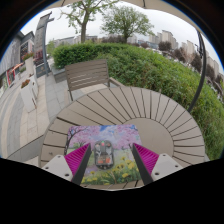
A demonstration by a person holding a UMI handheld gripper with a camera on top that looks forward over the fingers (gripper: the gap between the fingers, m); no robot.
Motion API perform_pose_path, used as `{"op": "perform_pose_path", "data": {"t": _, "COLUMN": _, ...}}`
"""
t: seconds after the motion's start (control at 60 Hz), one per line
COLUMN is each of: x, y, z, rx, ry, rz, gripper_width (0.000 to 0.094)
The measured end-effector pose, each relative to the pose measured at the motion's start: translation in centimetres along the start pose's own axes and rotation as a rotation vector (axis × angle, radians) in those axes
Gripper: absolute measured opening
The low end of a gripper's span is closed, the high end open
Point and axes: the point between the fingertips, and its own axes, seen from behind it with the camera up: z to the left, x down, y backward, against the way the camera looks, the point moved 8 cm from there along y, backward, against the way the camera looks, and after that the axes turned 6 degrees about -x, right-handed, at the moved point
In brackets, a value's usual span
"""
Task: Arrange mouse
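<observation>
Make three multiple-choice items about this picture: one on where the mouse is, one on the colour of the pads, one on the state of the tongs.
1. Where is the mouse?
A. on the chair
B. on the mat between the pads
C. on the hedge

2. What colour are the pads?
A. pink
B. green
C. white

3. How are the tongs?
A. shut on the mouse
B. out of view
C. open

Key: 1 B, it lies on the flowered mat on the round slatted table; 2 A, both inner faces show pink; 3 C, a gap shows at each side of the mouse.
</observation>
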Motion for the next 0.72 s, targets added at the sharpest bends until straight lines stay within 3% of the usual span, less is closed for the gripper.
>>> {"op": "perform_pose_path", "data": {"t": 0.167, "x": -2.3, "y": 10.8, "z": 1.1, "rx": -0.046, "ry": 0.004, "rz": -0.003, "gripper_width": 0.0847}}
{"op": "perform_pose_path", "data": {"t": 0.333, "x": -1.5, "y": 19.2, "z": 1.1, "rx": -0.010, "ry": 0.037, "rz": 0.021, "gripper_width": 0.0848}}
{"op": "perform_pose_path", "data": {"t": 0.717, "x": -0.7, "y": 22.7, "z": -1.7, "rx": 0.076, "ry": 0.027, "rz": -0.008, "gripper_width": 0.0852}}
